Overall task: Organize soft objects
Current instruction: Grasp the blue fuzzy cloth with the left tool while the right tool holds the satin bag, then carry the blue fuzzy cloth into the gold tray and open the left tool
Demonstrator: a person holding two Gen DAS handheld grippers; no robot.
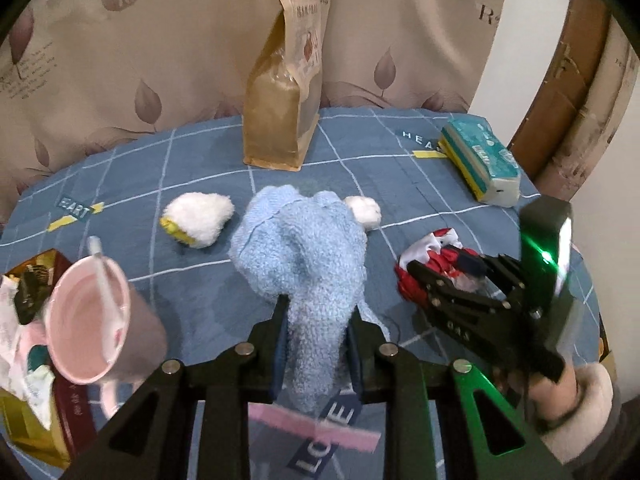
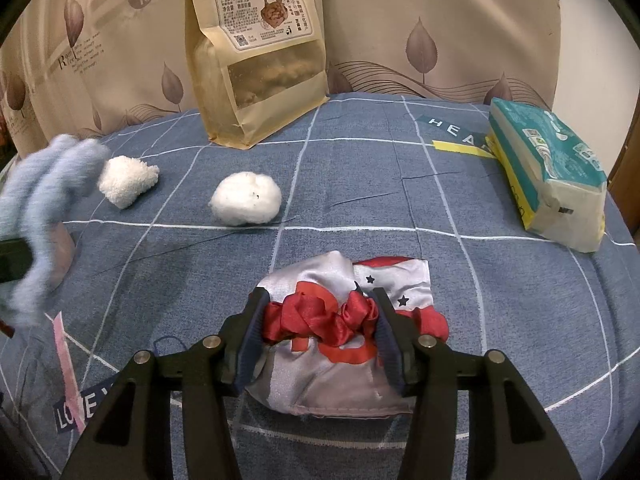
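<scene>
A bed (image 2: 360, 184) carries everything, covered with a blue sheet crossed by white grid lines and printed word labels. On it lie a tall kraft snack bag (image 2: 256, 52) standing upright at the back, a tissue pack (image 2: 552, 176) at the right edge, two white fluffy balls (image 2: 246, 199) near each other — one nubbier (image 2: 128, 180) — a red-and-silver satin pouch (image 2: 340, 340) in front, and a pink mug (image 1: 88, 320).
</scene>
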